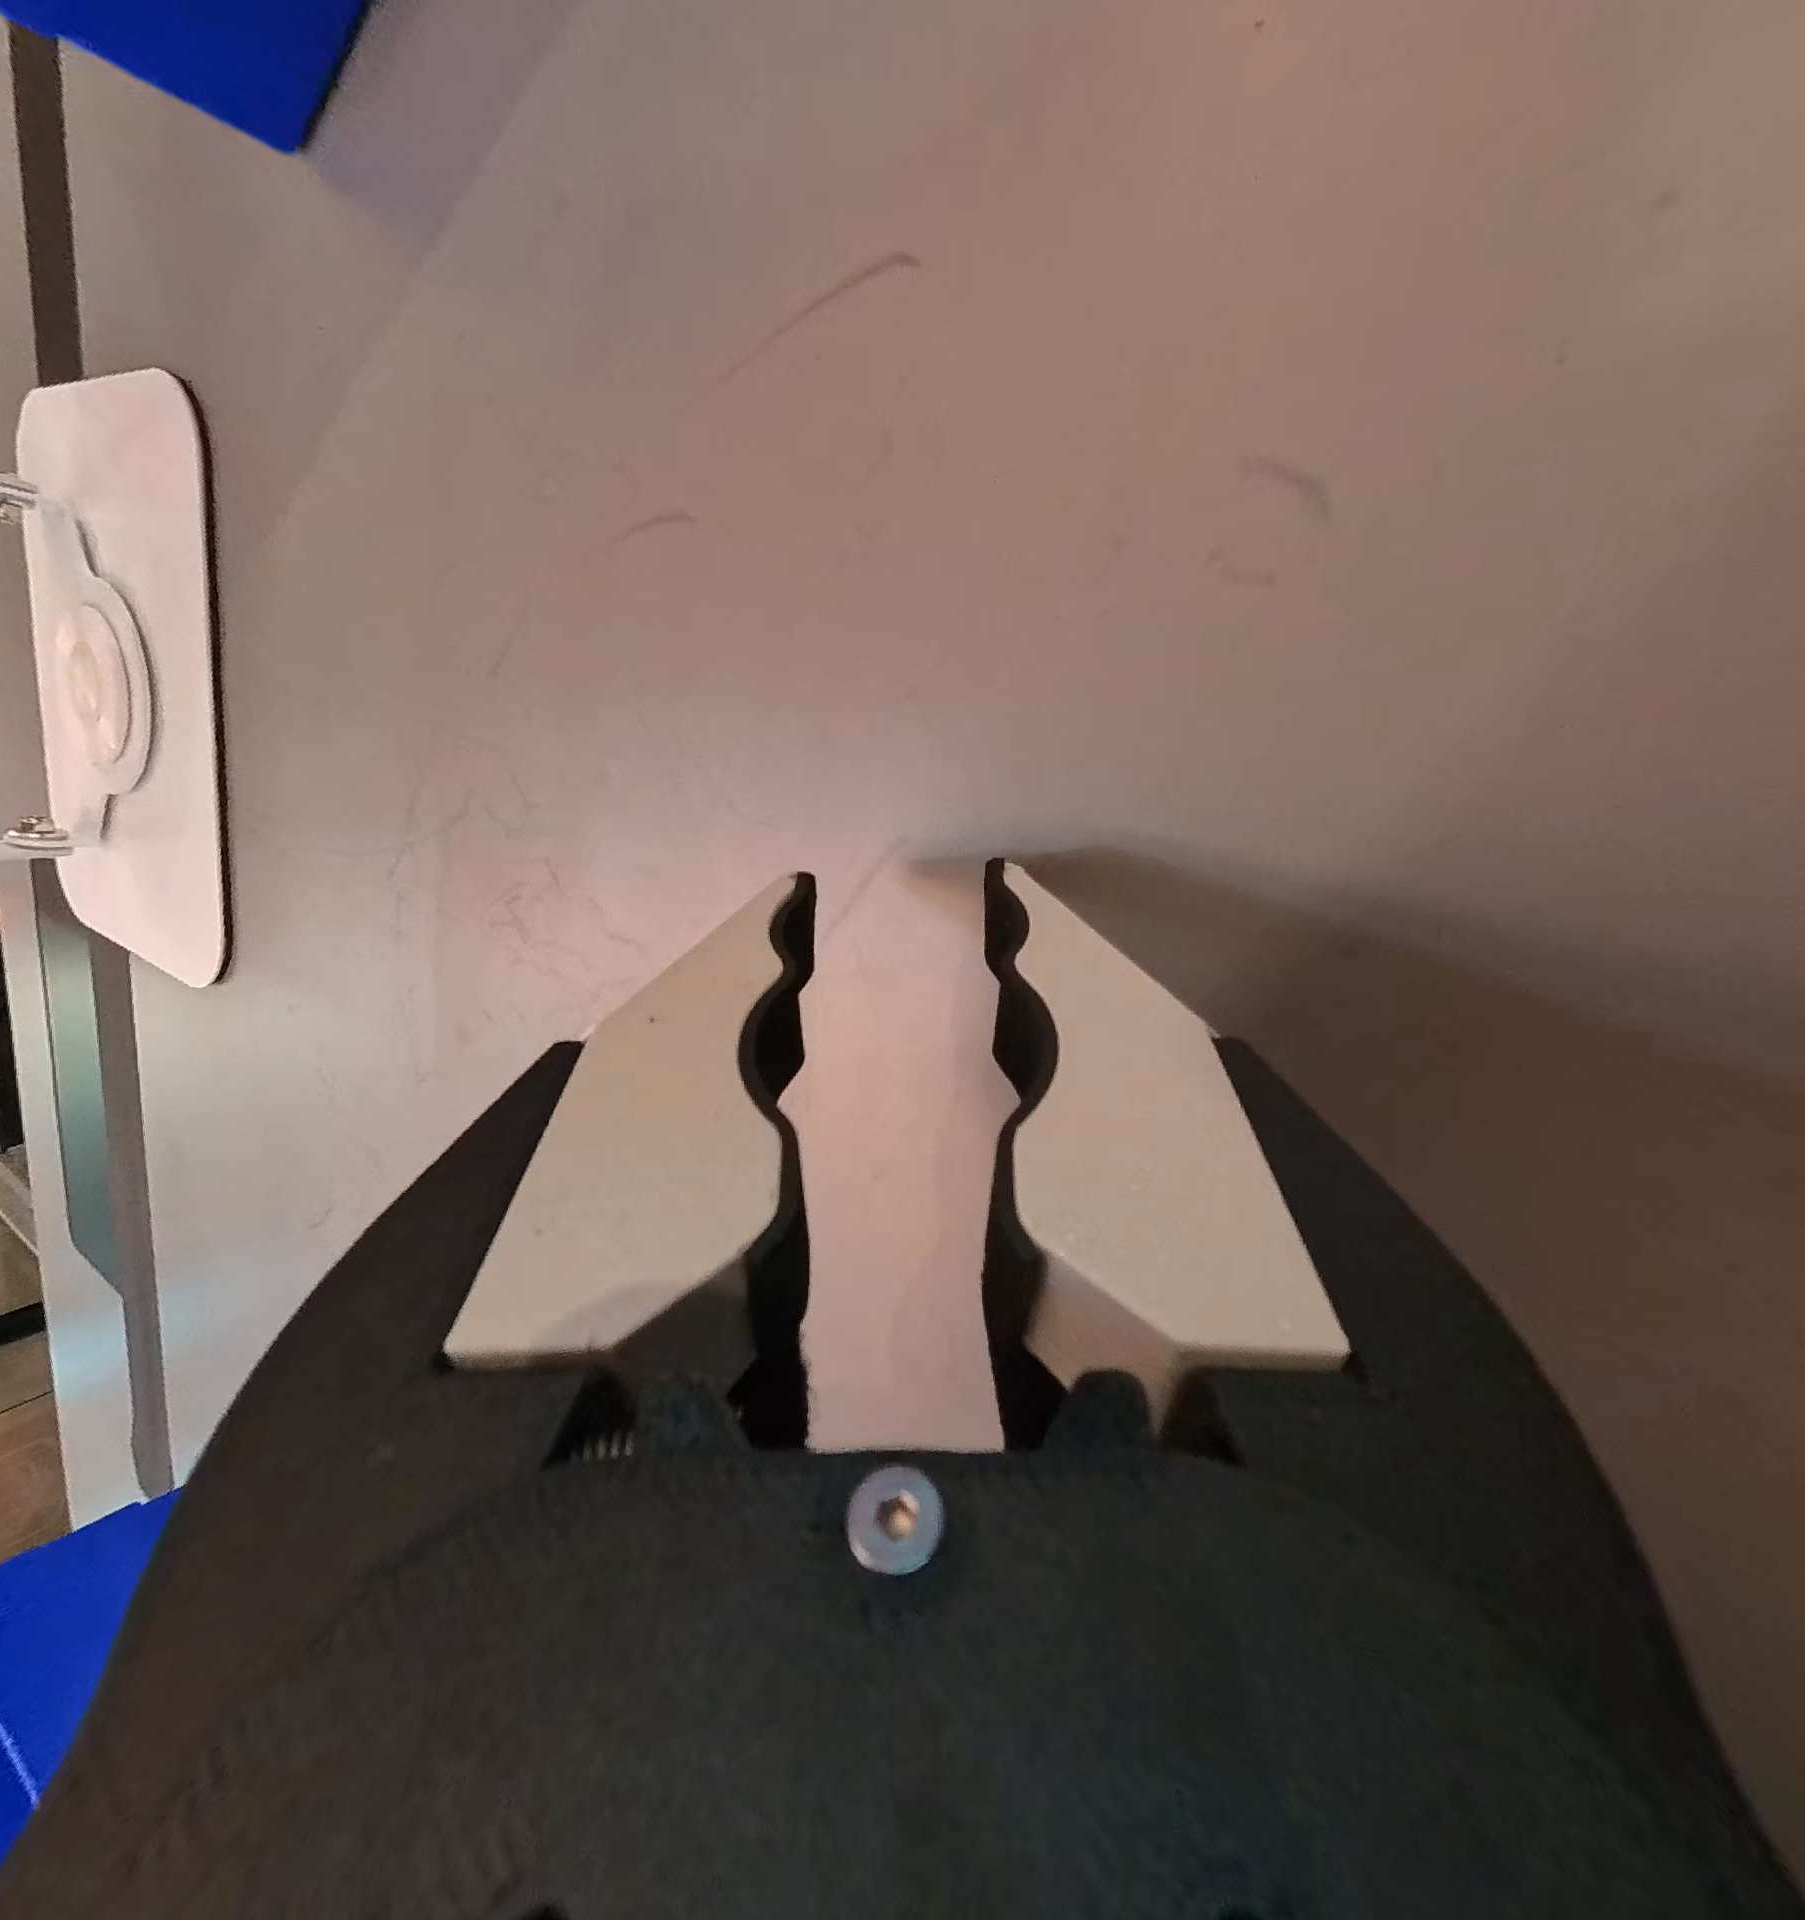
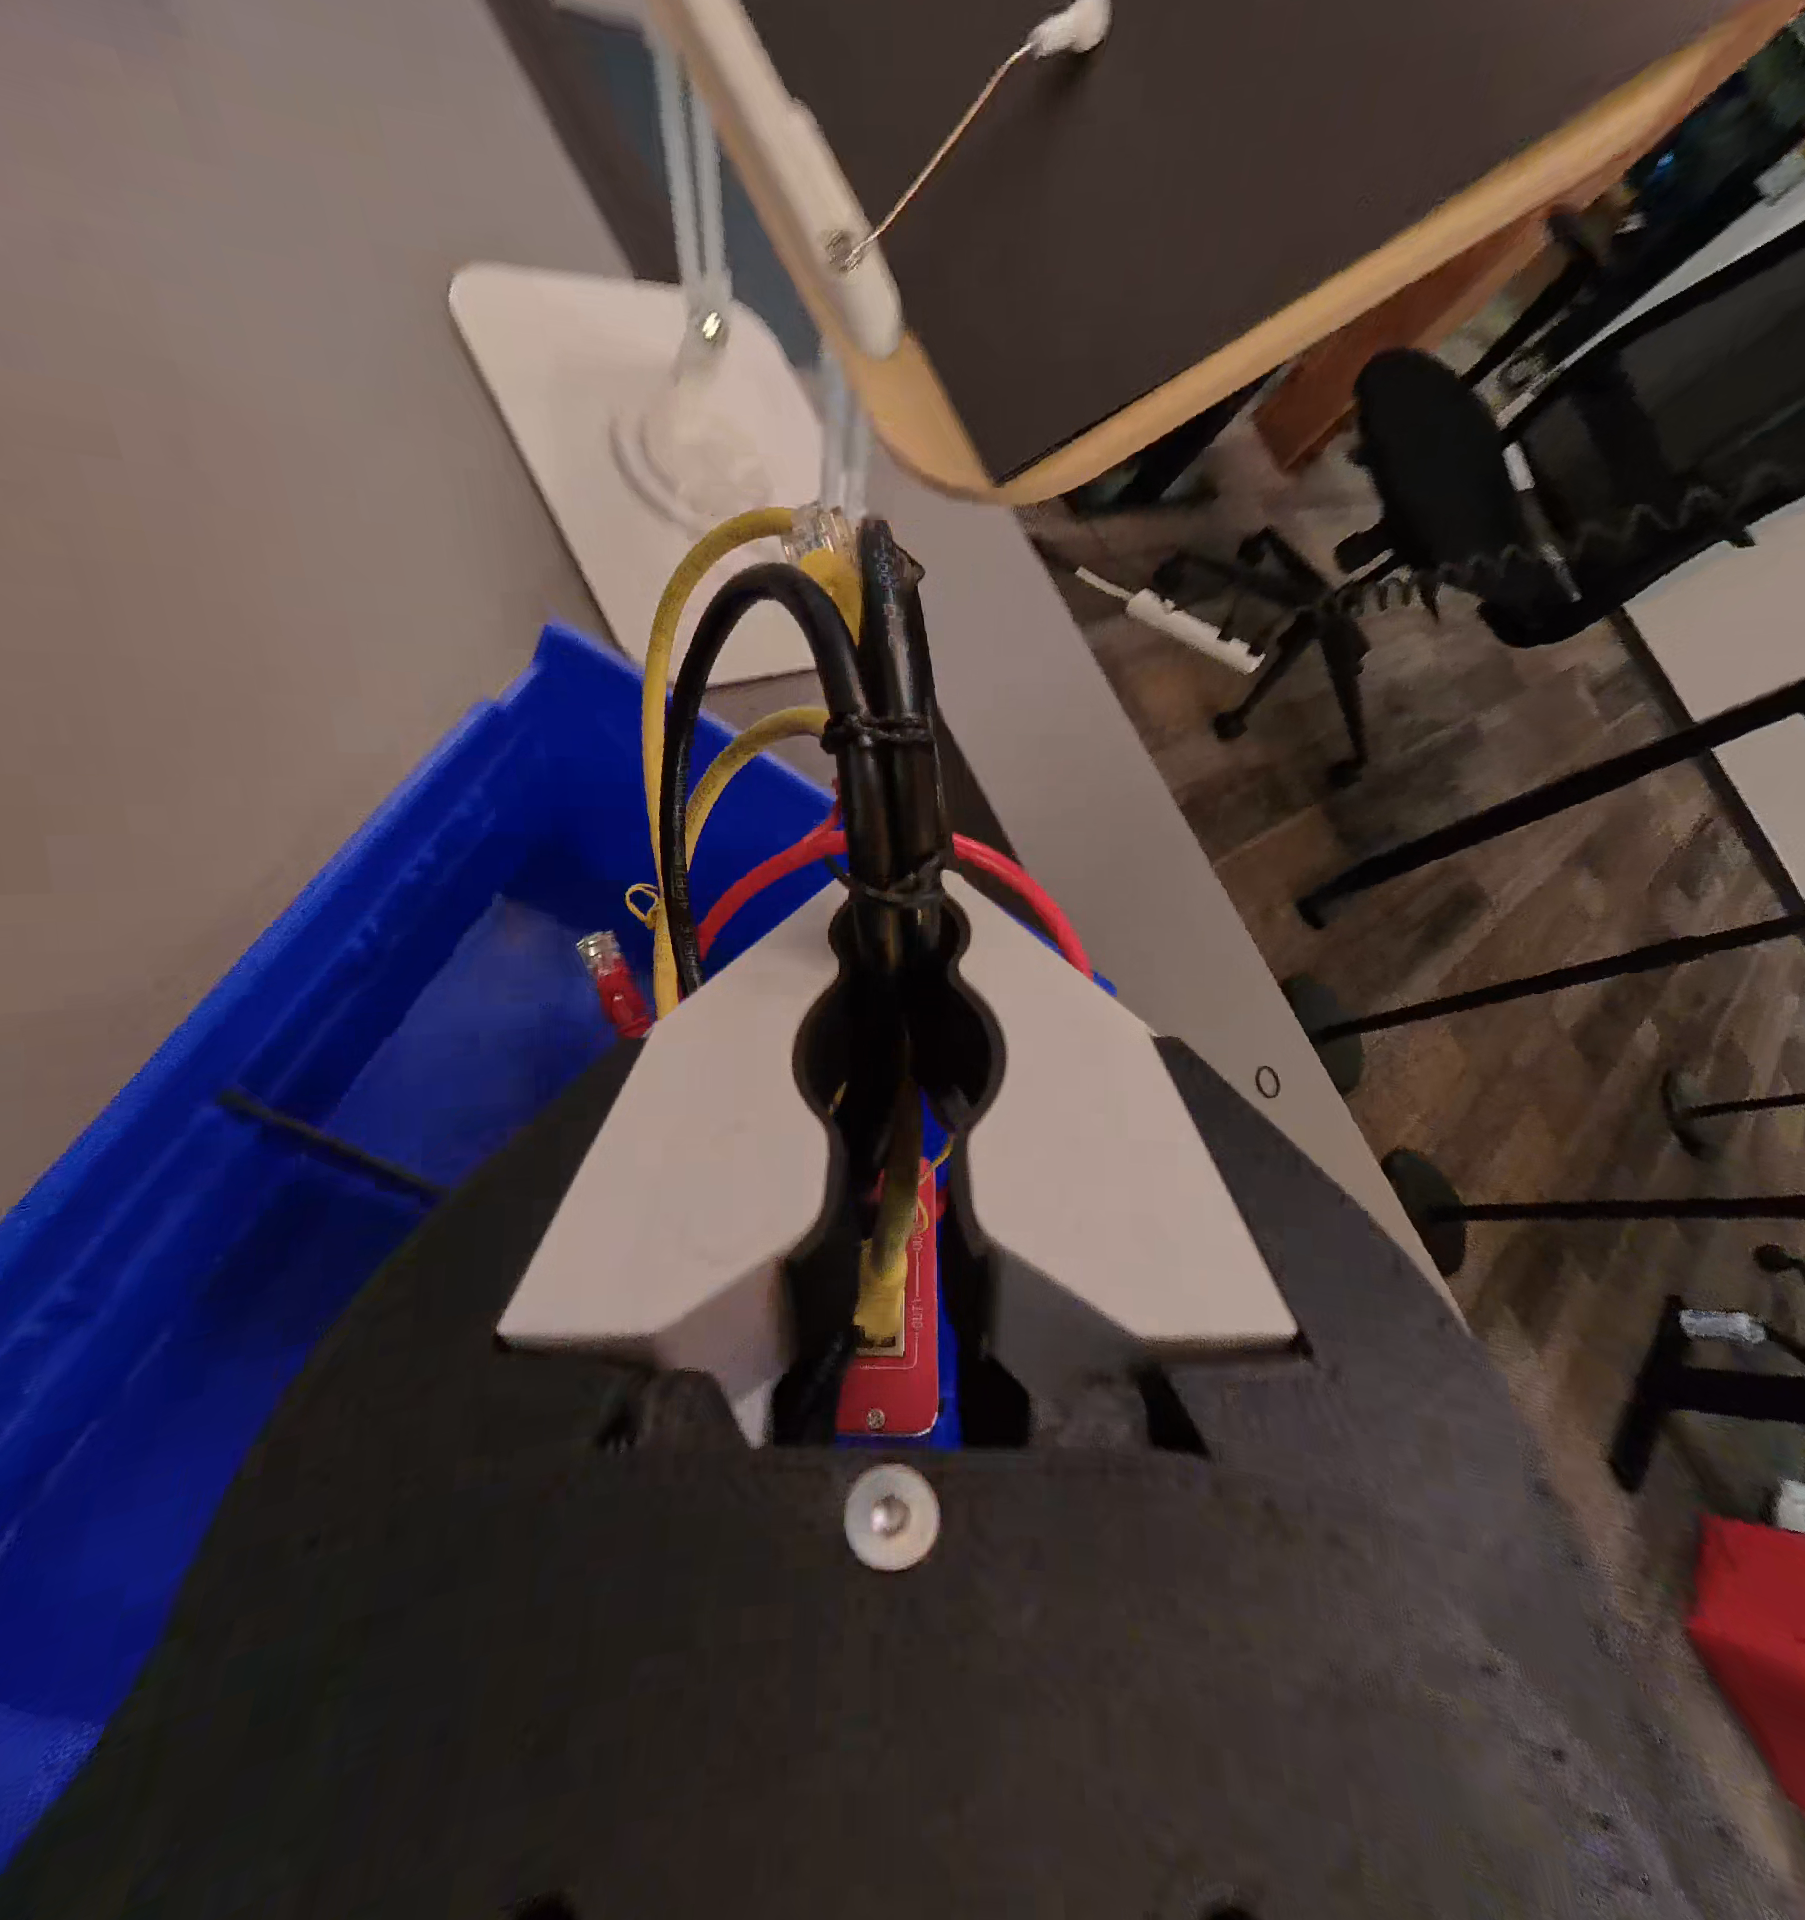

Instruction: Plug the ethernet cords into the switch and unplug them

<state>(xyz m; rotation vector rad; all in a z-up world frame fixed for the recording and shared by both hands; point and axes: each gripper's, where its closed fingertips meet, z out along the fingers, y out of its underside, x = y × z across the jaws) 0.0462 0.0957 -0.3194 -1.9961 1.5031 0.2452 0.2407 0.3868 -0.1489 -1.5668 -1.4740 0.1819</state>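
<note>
In the right wrist view my right gripper (image 2: 893, 894) is shut on a bundled black cable (image 2: 882, 790) tied with thin wire, held above a blue bin (image 2: 358, 935). A yellow ethernet cord (image 2: 669, 665) loops beside the black cable, its clear plug (image 2: 820, 532) at the top. A red ethernet cord (image 2: 773, 873) with a red plug (image 2: 607, 977) hangs into the bin. Between the jaws a red device (image 2: 893, 1371) shows with a yellow plug (image 2: 882, 1299) in it. In the left wrist view my left gripper (image 1: 898, 883) is open and empty over the bare white table (image 1: 1085, 520).
A white stand base (image 1: 129, 665) sits at the left table edge in the left wrist view, with blue bins (image 1: 181, 62) at the corners. In the right wrist view a stand base (image 2: 628, 395), a tilted dark board (image 2: 1189, 208), an office chair (image 2: 1449, 520) and black tripod legs (image 2: 1604, 987) show. Some 40 cm of space lies between my two pairs of fingers.
</note>
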